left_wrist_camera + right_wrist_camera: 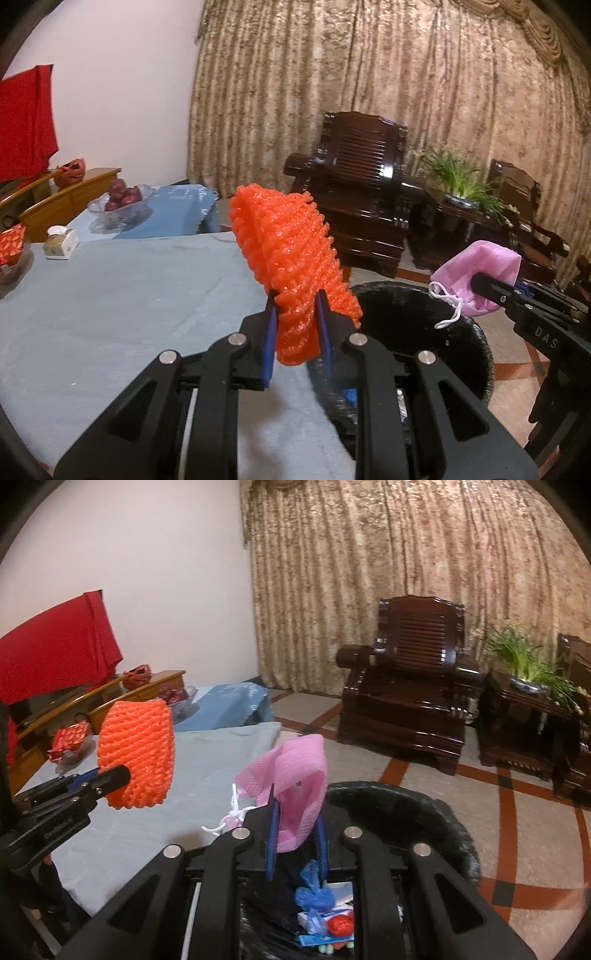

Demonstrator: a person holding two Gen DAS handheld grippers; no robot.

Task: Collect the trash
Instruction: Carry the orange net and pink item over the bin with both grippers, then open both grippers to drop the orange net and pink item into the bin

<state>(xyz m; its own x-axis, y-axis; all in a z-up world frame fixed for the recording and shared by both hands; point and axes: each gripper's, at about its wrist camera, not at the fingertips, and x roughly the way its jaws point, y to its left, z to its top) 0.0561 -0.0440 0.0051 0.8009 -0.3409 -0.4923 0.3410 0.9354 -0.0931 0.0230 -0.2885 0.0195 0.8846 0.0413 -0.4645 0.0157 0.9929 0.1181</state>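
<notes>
armchair (406,686) beyond lined bin (454,834)

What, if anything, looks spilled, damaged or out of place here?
Nothing stands out. The left gripper holds an orange foam net, the right gripper a pink face mask, both near the black-lined trash bin, which already contains litter. No spill shows on the table.

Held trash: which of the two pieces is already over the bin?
The pink mesh face mask in the right tool, above the black-lined bin. The orange foam fruit net hangs over the table.
</notes>
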